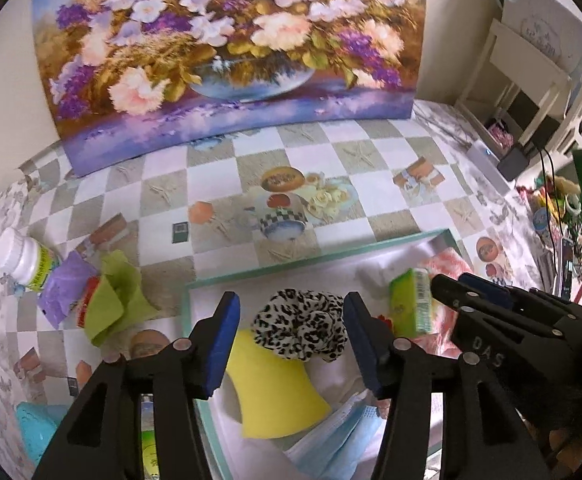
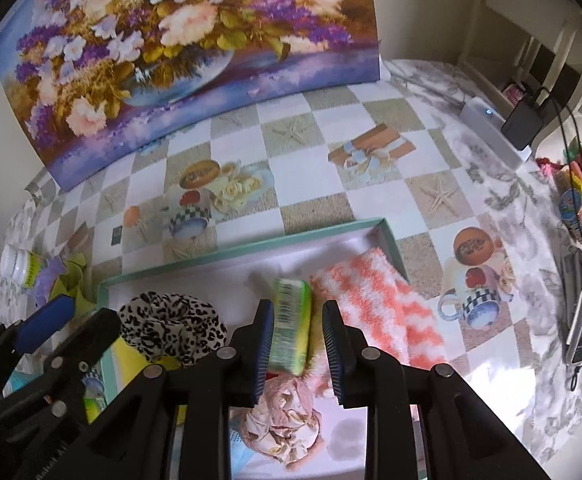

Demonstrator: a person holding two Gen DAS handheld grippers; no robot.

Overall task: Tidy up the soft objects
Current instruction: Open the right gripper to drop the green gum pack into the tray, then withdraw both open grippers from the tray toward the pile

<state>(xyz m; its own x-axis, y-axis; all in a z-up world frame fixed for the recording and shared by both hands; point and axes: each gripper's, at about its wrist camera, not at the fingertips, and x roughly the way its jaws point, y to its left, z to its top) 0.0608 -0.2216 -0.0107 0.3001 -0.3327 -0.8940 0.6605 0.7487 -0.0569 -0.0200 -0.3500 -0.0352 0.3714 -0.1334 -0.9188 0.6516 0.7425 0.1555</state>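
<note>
A teal-rimmed white box [image 1: 319, 258] [image 2: 251, 246] holds the soft things. My left gripper [image 1: 295, 344] [image 2: 75, 320] stands open above a leopard-print scrunchie [image 1: 299, 324] [image 2: 171, 328], its pads clear of it on both sides. The scrunchie rests on a yellow sponge [image 1: 275, 396], beside a blue face mask [image 1: 339, 440]. My right gripper [image 2: 299, 350] [image 1: 457, 286] is narrowly open. A blurred green sponge pack [image 2: 293, 328] [image 1: 409, 300] lies between its fingers, with a gap at the right pad. An orange-and-white fluffy sock [image 2: 379, 304] and a pink cloth bundle [image 2: 283, 420] also lie in the box.
A flower painting [image 1: 227, 48] leans on the wall behind the checked tablecloth. Left of the box lie a white bottle [image 1: 23, 258], a purple pack [image 1: 63, 288] and green cloth [image 1: 111, 300]. A white device with cables [image 2: 491, 128] and clutter [image 2: 579, 208] fill the right side.
</note>
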